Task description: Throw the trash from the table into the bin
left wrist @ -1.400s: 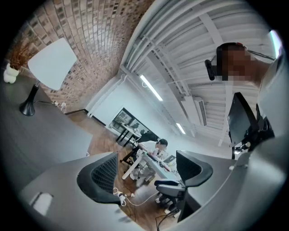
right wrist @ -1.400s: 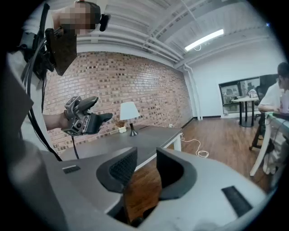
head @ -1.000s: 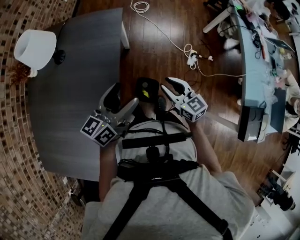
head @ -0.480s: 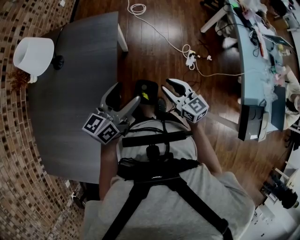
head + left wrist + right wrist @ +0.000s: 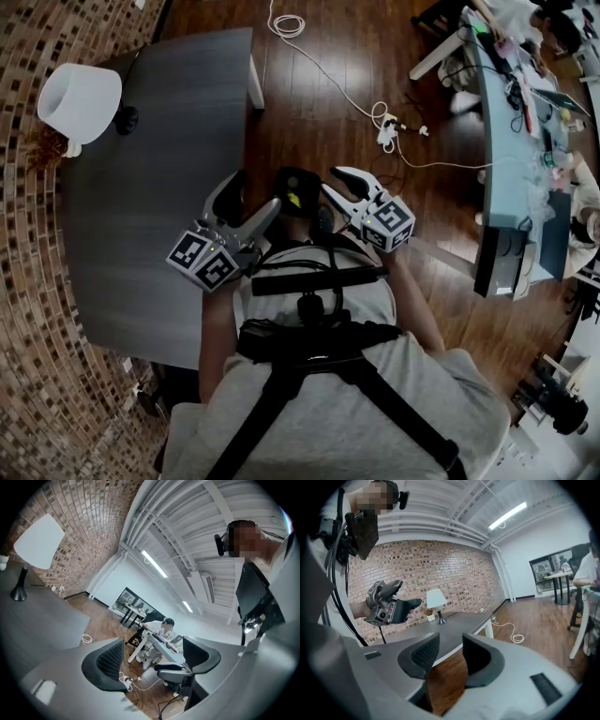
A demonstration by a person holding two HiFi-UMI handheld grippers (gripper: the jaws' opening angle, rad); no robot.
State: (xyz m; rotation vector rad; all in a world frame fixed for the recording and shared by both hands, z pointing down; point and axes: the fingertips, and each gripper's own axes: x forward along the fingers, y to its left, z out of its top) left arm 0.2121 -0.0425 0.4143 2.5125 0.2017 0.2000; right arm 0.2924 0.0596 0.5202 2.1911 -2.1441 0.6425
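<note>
Dark wood floor (image 5: pixel 319 103) fills the middle, with a brick wall on the left and one grey worktop (image 5: pixel 159 187) along it. The person's torso hides the near floor and the worktop's near right corner.

On the worktop's far left stands one white lamp (image 5: pixel 80 98). A small pot beside it is too small to read.

One white cable (image 5: pixel 328 70) trails across the far floor. One long, cluttered desk (image 5: pixel 511 141) is cut off at the right.

On the floor between the two claws sits one small dark container, probably the bin (image 5: pixel 296 180). Its near side is hidden, and one yellow-green scrap (image 5: pixel 293 199) shows in it.

The left claw (image 5: pixel 255 189) is held wide apart and holds nothing. The right claw (image 5: pixel 331 183) has just been opening. Its gap is narrower, with only floor showing through it.
</note>
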